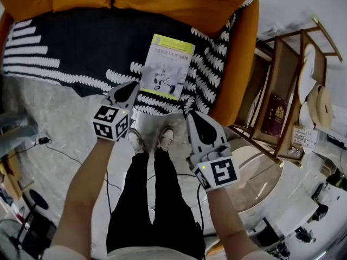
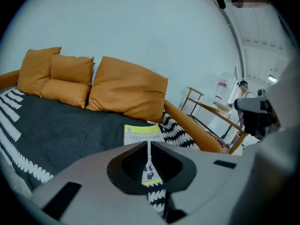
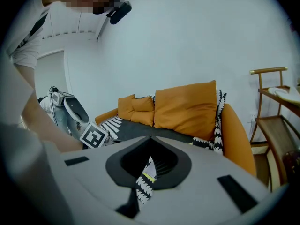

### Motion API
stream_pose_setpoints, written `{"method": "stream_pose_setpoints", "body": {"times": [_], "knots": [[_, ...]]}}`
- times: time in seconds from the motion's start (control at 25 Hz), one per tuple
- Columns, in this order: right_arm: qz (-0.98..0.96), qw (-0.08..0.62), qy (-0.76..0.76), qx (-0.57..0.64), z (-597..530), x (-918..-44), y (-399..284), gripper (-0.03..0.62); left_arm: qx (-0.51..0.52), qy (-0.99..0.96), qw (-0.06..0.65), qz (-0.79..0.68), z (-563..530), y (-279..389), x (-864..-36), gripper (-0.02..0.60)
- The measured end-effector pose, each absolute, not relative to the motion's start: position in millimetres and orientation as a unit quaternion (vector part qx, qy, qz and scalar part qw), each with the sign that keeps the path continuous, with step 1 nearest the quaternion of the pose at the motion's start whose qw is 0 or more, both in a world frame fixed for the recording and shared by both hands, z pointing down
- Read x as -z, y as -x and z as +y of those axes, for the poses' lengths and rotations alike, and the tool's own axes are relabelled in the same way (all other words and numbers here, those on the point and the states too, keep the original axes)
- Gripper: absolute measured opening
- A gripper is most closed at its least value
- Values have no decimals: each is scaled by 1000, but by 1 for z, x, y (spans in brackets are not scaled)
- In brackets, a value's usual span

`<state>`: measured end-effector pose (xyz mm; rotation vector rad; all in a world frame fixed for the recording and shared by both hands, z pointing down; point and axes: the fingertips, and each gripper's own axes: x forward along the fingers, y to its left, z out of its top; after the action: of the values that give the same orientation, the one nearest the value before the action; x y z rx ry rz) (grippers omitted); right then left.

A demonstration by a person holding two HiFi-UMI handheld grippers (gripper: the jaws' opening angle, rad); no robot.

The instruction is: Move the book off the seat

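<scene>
Because the book (image 1: 165, 66) lies flat, cover up, near the front edge of the seat (image 1: 81, 42), it is easy to reach from where the person stands, but it offers no raised edge to pinch. It rests on a dark throw (image 1: 209, 77) with a white leaf pattern. The soft cloth will likely give under a jaw, which may help a tip slip beneath the cover.

The left gripper (image 1: 132, 85) hangs just off the book's near left corner, apart from it as far as I can tell. Its jaws are closed to a thin slit with nothing between them. The left gripper view shows the book (image 2: 143, 134) only beyond the tips. The right gripper (image 1: 193, 115) sits lower, off the book's near right corner and a little farther away. Its jaws also look closed and empty. Both point down at the book from the front, which suits an approach from either side of its near edge. Neither can take hold until its jaws part.

Orange cushions (image 1: 179, 1) line the back and an orange armrest (image 1: 241, 64) closes the right end, so the open way off is toward the person's shoes (image 1: 149, 140) or over to the wooden rack (image 1: 287, 91) beside the sofa. I judge the task not yet begun.
</scene>
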<state>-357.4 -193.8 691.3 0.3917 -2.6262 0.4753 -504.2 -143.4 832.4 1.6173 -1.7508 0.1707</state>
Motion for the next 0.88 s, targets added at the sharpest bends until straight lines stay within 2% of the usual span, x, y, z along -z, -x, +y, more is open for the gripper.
{"method": "stream_pose_setpoints", "body": {"times": [0.2, 0.28, 0.36, 0.48, 0.64, 0.88], "knots": [[-949, 229, -129, -172, -209, -720, 363, 21, -81, -621, 404, -667, -149, 504, -884, 21], [-949, 231, -125, -174, -213, -728, 366, 21, -87, -609, 423, -665, -147, 507, -908, 67], [-949, 234, -118, -173, -215, -737, 369, 21, -90, -601, 441, -661, -145, 508, -930, 144], [-950, 239, -108, -169, -217, -751, 371, 21, -92, -605, 452, -649, -152, 506, -955, 173], [-948, 247, -102, -174, -216, -768, 372, 21, -61, -612, 470, -633, -167, 502, -977, 262], [-948, 248, -93, -177, -216, -779, 372, 21, -50, -615, 481, -623, -180, 498, -999, 282]]}}
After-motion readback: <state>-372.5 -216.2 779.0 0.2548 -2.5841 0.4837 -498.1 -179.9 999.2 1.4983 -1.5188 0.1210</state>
